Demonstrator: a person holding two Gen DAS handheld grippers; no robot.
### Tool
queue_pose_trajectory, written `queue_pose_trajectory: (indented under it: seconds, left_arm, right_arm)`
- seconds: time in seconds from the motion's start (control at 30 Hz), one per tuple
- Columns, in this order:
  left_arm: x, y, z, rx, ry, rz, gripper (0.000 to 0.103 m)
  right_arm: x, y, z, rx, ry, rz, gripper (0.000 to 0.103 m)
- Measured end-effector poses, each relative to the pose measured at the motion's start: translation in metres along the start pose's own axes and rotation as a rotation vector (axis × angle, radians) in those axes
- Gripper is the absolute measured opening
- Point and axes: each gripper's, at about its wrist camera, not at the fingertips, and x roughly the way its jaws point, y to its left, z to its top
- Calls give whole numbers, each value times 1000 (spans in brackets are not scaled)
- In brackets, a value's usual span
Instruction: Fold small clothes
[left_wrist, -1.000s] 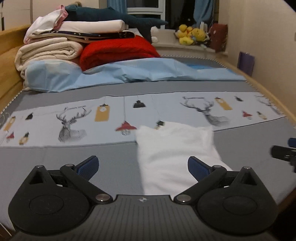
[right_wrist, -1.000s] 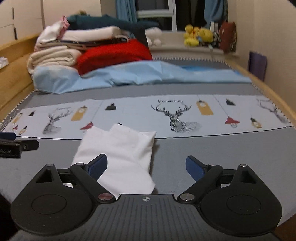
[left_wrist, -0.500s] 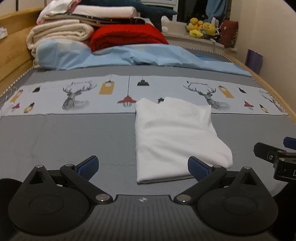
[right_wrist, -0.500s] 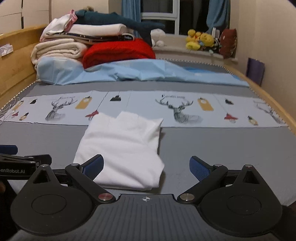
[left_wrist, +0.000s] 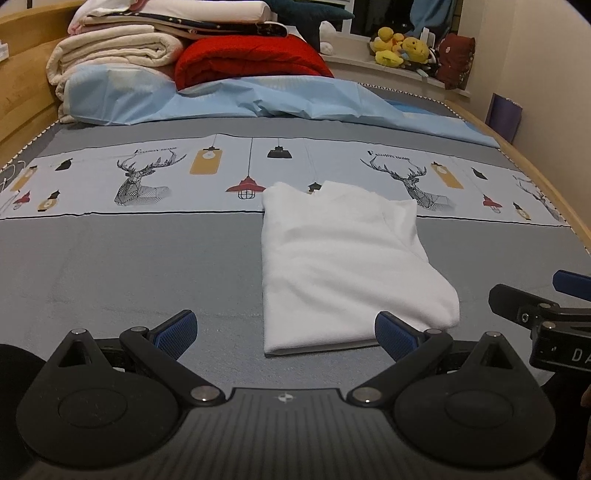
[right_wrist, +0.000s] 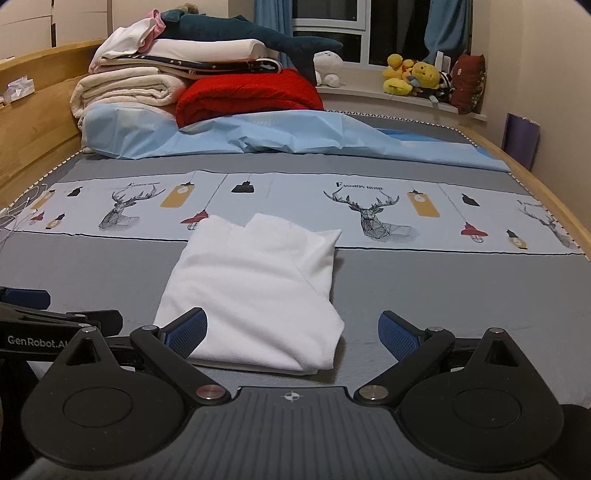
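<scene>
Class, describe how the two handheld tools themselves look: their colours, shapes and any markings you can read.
Both match: the left tool and right tool have matte black bodies with a ribbed centre plate, two round discs, linkage arms with silver pivots, and blue textured fingertips. A small cross-in-circle mark sits mid-plate. The left tool's side, seen from the right wrist view, reads "GenRobot.AI" in white.

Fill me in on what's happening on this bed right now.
A person is folding small clothes with a handheld claw in each hand. A white garment lies folded into a compact rectangle on the grey deer-print bedspread. The left claw and the right claw are both open and hold nothing, hovering just short of the garment's near edge. Stacked blankets and a red quilt sit at the far end, untouched.
</scene>
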Motion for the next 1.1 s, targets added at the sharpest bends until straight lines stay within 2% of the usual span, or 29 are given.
queue_pose_trajectory:
  seconds: [1.1]
  left_arm:
    - [-1, -3, -1, 13, -11, -3, 102]
  right_arm:
    - [1, 4, 0, 5, -6, 4, 99]
